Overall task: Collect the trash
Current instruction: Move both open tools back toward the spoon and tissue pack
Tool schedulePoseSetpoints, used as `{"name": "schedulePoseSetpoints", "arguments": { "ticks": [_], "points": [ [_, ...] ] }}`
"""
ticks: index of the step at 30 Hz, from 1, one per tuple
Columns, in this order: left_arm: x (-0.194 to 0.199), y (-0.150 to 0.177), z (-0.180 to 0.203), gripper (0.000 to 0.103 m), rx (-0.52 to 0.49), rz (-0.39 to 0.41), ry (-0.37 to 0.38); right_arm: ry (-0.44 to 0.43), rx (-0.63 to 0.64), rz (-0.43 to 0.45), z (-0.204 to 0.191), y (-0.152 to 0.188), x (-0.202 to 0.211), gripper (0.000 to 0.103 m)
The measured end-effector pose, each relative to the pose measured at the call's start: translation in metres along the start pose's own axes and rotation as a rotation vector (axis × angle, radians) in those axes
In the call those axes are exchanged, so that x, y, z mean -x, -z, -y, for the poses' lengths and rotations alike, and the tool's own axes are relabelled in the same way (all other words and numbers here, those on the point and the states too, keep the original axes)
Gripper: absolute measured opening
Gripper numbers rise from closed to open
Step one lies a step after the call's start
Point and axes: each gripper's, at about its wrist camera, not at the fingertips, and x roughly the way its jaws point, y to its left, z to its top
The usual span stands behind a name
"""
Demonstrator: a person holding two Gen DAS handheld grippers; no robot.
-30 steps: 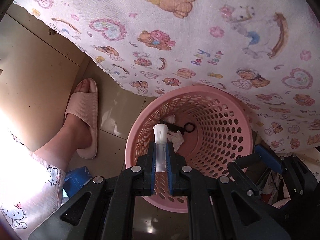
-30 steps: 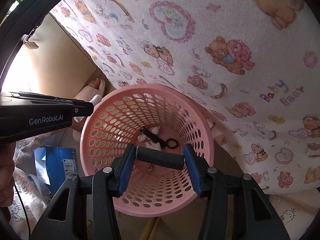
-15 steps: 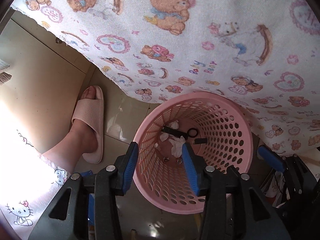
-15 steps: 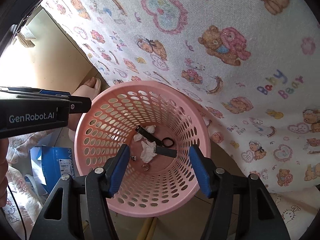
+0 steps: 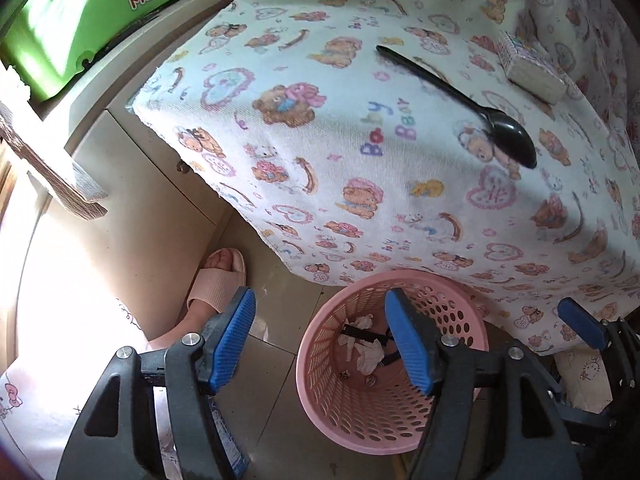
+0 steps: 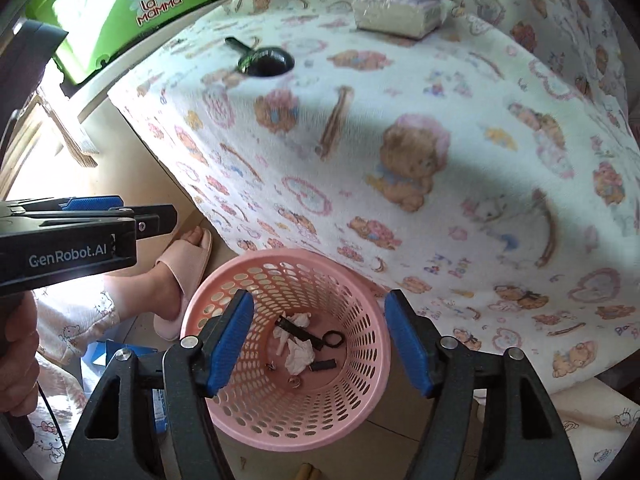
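A pink perforated basket [image 5: 360,420] [image 6: 360,392] stands on the floor below the table edge. Crumpled white tissue [image 6: 298,354], a black ringed piece [image 6: 320,336] and a small black cylinder [image 6: 322,365] lie at its bottom. My left gripper [image 5: 320,340] hangs above the basket's left rim, jaws opening, nothing between them. Over the basket my right gripper [image 6: 318,340] is held high, jaws also opening and empty. A black spoon [image 5: 480,112] [image 6: 264,62] lies on the bear-print tablecloth [image 5: 360,140] [image 6: 400,140].
A wrapped tissue pack [image 5: 528,68] [image 6: 400,16] sits on the table's far side. A green La Mamma box [image 5: 100,12] stands at the back left. A person's foot in a pink slipper [image 5: 218,284] [image 6: 180,276] rests on the floor left of the basket.
Both grippers let go: the white tube left the left gripper and the black cylinder left the right, now in the basket. Both rose and tilted up, bringing the tabletop into view.
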Motion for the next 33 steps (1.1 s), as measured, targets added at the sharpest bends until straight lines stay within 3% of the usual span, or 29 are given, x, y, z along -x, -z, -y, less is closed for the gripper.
{"name": "schedulePoseSetpoints", "arguments": {
  "ticks": [8, 13, 16, 27, 33],
  "points": [
    [0.048, -0.013, -0.013, 0.066, 0.022, 0.175, -0.012, 0.050, -0.045, 0.207, 0.014, -0.017, 0.058, 0.073],
    [0.070, -0.033, -0.011, 0.066, 0.020, 0.242, -0.008, 0.086, -0.044, 0.299, 0.022, -0.028, 0.080, 0.074],
    [0.083, -0.046, -0.011, 0.067, 0.016, 0.258, 0.013, 0.099, -0.057, 0.323, 0.030, -0.037, 0.088, 0.076],
    [0.098, -0.093, -0.003, 0.073, -0.020, 0.293, -0.018, 0.121, -0.055, 0.386, 0.044, -0.089, 0.106, 0.076],
    [0.109, -0.112, -0.001, 0.073, -0.052, 0.321, -0.015, 0.065, -0.122, 0.368, 0.062, -0.128, 0.110, 0.076]
  ]
}}
